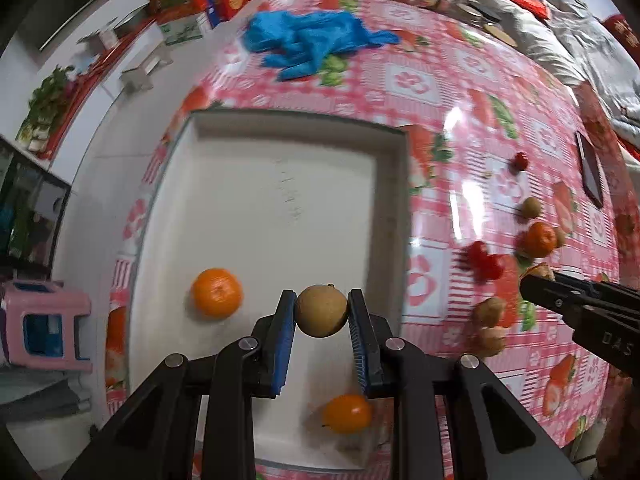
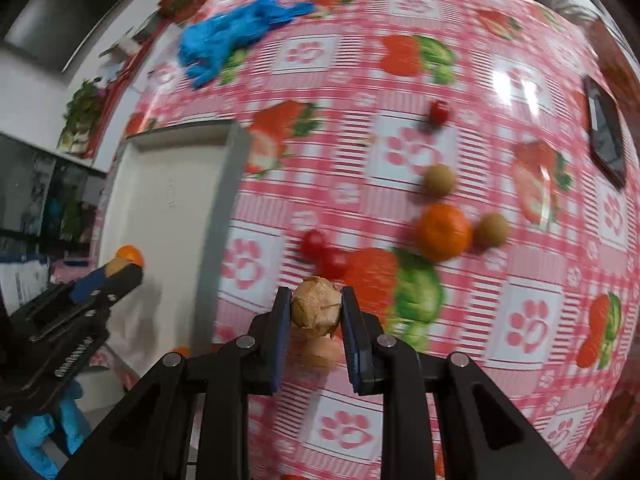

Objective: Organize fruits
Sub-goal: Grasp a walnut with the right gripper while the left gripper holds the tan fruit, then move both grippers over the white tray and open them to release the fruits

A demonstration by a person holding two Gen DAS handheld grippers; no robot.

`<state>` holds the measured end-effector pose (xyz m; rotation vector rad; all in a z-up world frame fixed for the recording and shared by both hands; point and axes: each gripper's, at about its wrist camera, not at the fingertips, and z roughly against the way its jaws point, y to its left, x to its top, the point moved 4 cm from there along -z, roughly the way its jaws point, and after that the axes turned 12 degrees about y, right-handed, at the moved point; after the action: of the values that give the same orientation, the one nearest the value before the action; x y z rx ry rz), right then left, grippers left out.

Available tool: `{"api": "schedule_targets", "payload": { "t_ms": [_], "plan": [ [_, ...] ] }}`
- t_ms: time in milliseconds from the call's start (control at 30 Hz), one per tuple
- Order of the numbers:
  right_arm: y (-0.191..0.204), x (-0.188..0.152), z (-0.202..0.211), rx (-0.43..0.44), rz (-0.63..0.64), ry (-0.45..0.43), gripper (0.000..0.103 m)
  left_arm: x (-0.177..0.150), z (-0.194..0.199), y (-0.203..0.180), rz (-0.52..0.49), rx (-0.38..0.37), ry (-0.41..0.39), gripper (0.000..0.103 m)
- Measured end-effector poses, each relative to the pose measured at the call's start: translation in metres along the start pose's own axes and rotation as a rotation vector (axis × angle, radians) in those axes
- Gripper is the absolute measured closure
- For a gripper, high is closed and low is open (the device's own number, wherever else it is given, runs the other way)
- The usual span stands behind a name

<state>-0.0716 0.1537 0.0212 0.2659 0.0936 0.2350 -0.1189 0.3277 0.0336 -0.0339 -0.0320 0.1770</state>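
Left hand-held gripper [image 1: 322, 314] is clenched on a round brown fruit [image 1: 321, 311], held over the white tray [image 1: 280, 184], near the tray's right wall. Right hand-held gripper [image 2: 316, 312] is clenched on a knobbly tan nut [image 2: 316, 307], looks like a walnut, above the bench [image 2: 500, 320], to the right of the tray.

Doing the step well, my read:
- Left: lower the brown fruit onto bare tray floor between the tangerine [image 1: 217, 293] and the small orange tomato [image 1: 347, 413], open only once it is low. It is round and will roll, so no dropping from height.
- Right: carry the nut over the tray wall with clearance. Both tools are heading for the same tray, so stagger them, left clears first.

Count:
- In tray: one tangerine, one orange tomato.
- In grips: one brown fruit, one nut.
- Loose on bench, right wrist view: three red cherry tomatoes (one alone [image 2: 439, 112], two touching [image 2: 322, 250]), two brown fruits [image 2: 439, 179] [image 2: 491, 230], one tangerine [image 2: 444, 232].
- Left wrist view shows two more nuts [image 1: 489, 326]. Blurred, so treat that as approximate.
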Motion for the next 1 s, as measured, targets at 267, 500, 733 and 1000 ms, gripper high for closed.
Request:
{"api": "schedule_targets", "payload": {
  "t_ms": [267,500,733,1000],
  "plan": [
    [0.053,0.004,-0.014,0.025,0.095,0.026,0.077,-0.014,-0.015,0.028,0.049,0.028,0.034,0.076],
    [0.086,0.008,-0.026,0.037,0.156,0.047,0.077,-0.022,-0.026,0.041,0.068,0.050,0.063,0.076],
    [0.105,0.011,-0.039,0.046,0.185,0.073,0.077,-0.025,-0.035,0.049,0.084,0.054,0.087,0.076],
    [0.114,0.012,-0.052,0.051,0.204,0.105,0.077,-0.025,-0.043,0.050,0.085,0.049,0.105,0.076]
  ]
}}
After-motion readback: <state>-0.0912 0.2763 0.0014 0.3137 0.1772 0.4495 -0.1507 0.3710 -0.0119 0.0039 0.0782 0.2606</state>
